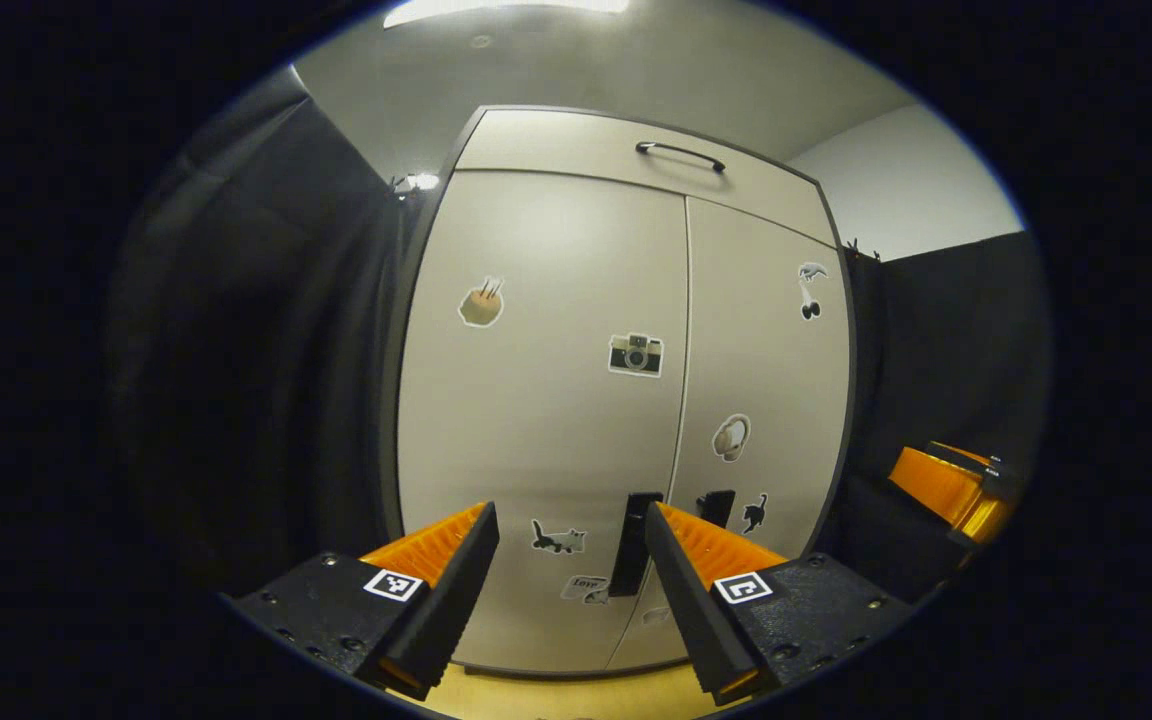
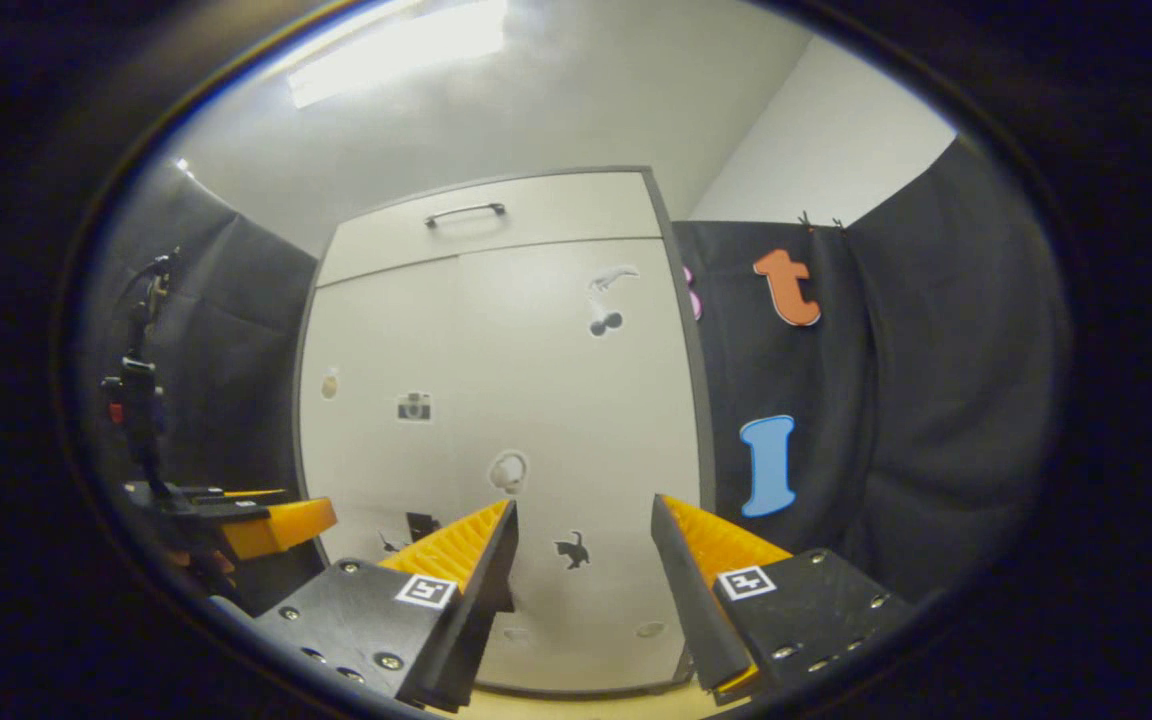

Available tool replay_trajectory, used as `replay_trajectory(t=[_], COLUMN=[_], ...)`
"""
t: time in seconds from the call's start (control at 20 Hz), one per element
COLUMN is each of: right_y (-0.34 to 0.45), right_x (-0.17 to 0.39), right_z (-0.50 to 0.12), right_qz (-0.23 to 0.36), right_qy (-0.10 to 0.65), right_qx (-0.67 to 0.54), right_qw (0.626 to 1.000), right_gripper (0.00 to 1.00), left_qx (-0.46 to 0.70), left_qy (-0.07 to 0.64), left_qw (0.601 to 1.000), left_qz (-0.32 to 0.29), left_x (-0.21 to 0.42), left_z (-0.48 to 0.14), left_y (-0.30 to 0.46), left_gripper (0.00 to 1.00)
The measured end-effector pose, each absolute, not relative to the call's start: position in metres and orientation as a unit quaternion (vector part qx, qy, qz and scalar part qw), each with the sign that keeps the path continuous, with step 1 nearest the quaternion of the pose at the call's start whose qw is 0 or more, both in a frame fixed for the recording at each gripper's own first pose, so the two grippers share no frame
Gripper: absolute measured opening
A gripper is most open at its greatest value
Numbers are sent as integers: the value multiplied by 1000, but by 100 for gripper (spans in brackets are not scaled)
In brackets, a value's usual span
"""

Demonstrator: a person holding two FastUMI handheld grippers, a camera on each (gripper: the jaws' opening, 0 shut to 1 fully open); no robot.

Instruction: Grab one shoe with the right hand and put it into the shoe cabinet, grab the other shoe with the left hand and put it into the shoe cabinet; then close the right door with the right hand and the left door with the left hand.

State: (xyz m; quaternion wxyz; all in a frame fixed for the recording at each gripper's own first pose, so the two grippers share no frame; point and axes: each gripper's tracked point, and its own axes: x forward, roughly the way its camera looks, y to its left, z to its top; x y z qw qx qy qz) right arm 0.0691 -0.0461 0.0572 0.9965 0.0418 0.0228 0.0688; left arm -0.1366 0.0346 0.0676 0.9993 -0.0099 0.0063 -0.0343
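Nearest to us, the left gripper (image 1: 572,570) has its fingers spread wide with nothing between them, and the right gripper (image 2: 584,560) is spread just as wide and just as empty. In the left gripper view the right one shows again off at the right edge; in the right gripper view the left one shows low at the left.

Beyond the fingers stands the shoe cabinet (image 1: 626,400), and both its doors look flush. The left door (image 1: 536,380) and right door (image 1: 766,380) meet along a thin seam, each with a small dark handle (image 1: 633,543) low beside that seam. A drawer front with a bar pull (image 1: 680,154) sits above them. We see no shoes; we judge they are inside, though the shut doors hide them, so we cannot confirm it.

The risks from here are few, as we read it. If a door is only resting and not latched, it could swing back out, and we cannot tell from this angle whether the seam is fully tight. The left gripper's fingers straddle the handle's line, so pushing forward carelessly could knock them against it or the door face. A shoe sitting too far forward inside could also be holding a door off its stop.
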Motion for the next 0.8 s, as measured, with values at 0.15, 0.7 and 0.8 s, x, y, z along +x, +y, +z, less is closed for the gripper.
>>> replay_trajectory(t=[0.15,0.7,0.8], right_y=[-27,-5,-8], right_x=[55,21,22], right_z=[66,56,58], right_qz=[84,97,95], right_qy=[18,31,29], right_qx=[41,29,29], right_qw=[995,994,995], right_gripper=[81,99,99], left_qx=[6,18,20], left_qy=[-1,-33,-32], left_qw=[1000,999,999], left_qz=[-29,-27,-26], left_x=[-162,-205,-205], left_z=[74,73,72], left_y=[32,14,13], left_gripper=[90,96,96])
